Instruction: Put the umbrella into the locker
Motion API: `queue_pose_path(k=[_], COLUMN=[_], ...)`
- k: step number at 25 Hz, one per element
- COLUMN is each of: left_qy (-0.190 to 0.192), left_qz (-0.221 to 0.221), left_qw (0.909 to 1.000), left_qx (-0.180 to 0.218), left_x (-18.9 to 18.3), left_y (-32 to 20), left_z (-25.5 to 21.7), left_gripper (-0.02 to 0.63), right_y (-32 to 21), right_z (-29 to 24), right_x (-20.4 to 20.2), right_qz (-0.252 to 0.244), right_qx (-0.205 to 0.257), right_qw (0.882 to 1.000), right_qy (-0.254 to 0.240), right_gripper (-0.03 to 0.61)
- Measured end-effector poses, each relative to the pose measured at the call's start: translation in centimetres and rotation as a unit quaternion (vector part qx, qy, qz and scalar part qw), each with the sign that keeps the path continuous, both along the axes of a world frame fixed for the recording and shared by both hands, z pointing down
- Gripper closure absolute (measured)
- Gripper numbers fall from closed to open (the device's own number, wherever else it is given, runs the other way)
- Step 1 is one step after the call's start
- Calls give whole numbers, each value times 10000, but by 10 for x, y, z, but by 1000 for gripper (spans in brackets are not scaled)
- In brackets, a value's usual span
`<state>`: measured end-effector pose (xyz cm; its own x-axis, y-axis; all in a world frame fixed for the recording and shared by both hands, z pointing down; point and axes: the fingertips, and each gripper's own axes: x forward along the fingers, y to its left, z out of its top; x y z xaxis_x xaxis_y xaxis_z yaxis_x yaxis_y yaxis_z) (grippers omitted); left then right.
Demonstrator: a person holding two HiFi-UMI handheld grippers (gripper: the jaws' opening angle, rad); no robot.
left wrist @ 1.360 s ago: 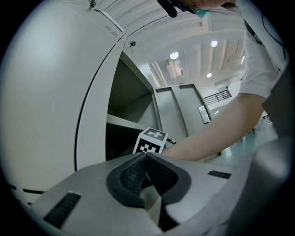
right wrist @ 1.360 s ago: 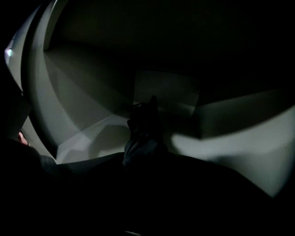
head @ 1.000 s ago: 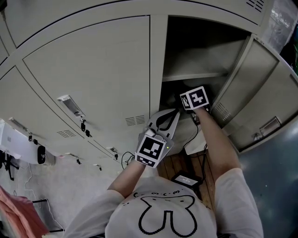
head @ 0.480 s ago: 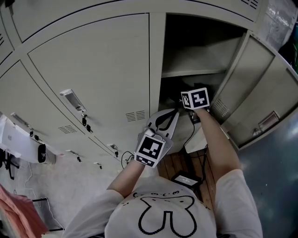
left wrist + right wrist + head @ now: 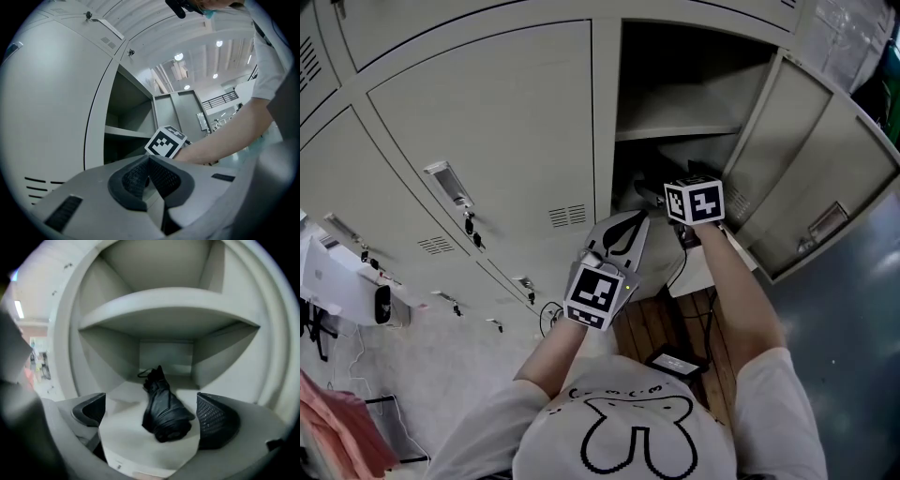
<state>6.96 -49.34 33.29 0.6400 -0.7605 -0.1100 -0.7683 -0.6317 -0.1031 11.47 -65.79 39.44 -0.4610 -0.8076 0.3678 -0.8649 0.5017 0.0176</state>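
Black folded umbrella (image 5: 164, 406) is lying on the locker (image 5: 159, 268) floor, right between the right gripper (image 5: 152, 416) pads but touching neither. Those jaws have just been swinging wide apart, so I'd call the drop-off basically done. Left gripper (image 5: 149, 174) is closed on nothing, with the locker opening just ahead of it
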Motion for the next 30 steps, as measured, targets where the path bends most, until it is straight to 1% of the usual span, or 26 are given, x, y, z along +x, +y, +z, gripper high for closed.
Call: queue_pose_path(k=[3, 5, 7, 10, 14, 15, 16, 18, 19, 21, 22, 24, 25, 27, 29, 30], left_qy=[57, 67, 79, 99, -41, -52, -43, -50, -83, -91, -71, -86, -109, -102, -70, -57], left_qz=[-9, -2, 10, 8, 80, 95, 99, 104, 115, 129, 131, 140, 151, 161, 155, 158], left_qw=[10000, 10000, 10000, 9999, 9997, 9997, 9998, 9999, 9997, 9998, 9999, 9999, 9998, 9998, 9999, 9999], left_qx=[-10, 11, 17, -26, -246, -226, -170, -128, -174, -153, -85, -51, -77, -44, 14, 19], left_x=[2, 4, 6, 6, 10, 11, 12, 13, 13, 13, 13, 13, 14, 14, 14, 15], left_y=[10, 17, 24, 36, 52, 55, 58, 64, 67, 71, 73, 76, 77, 78, 79, 79], left_z=[-7, -12, -16, -17, -11, -11, -13, -16, -15, -17, -19, -20, -19, -19, -20, -20], left_gripper=[621, 621, 621, 621, 621, 621, 621, 621, 621, 621, 621, 621, 621, 621, 621, 621], right_y=[22, 35, 47, 68, 92, 97, 103, 115, 122, 134, 141, 155, 163, 179, 193, 200], right_z=[-16, -28, -35, -33, -33, -35, -38, -41, -42, -47, -51, -62, -69, -79, -84, -85], right_x=[-3, -5, -4, -1, 9, 12, 15, 19, 21, 25, 26, 24, 23, 21, 17, 16], right_qz=[-93, -201, -295, -400, -445, -399, -347, -254, -197, -65, -36, -73, -100, -151, -247, -265], right_qx=[62, 168, 237, 228, 385, 465, 532, 631, 697, 923, 1078, 1424, 1606, 1960, 2182, 2219], right_qw=[9985, 9970, 9969, 9980, 9982, 9981, 9979, 9976, 9973, 9957, 9941, 9897, 9868, 9797, 9742, 9734], right_qy=[-541, -728, -689, -432, -125, -110, -116, -130, -103, 14, 59, 117, 178, 390, 519, 494], right_gripper=[-11, -11, -11, -9, 1, 27, 81, 159, 212, 367, 411, 452, 486, 588, 589, 589])
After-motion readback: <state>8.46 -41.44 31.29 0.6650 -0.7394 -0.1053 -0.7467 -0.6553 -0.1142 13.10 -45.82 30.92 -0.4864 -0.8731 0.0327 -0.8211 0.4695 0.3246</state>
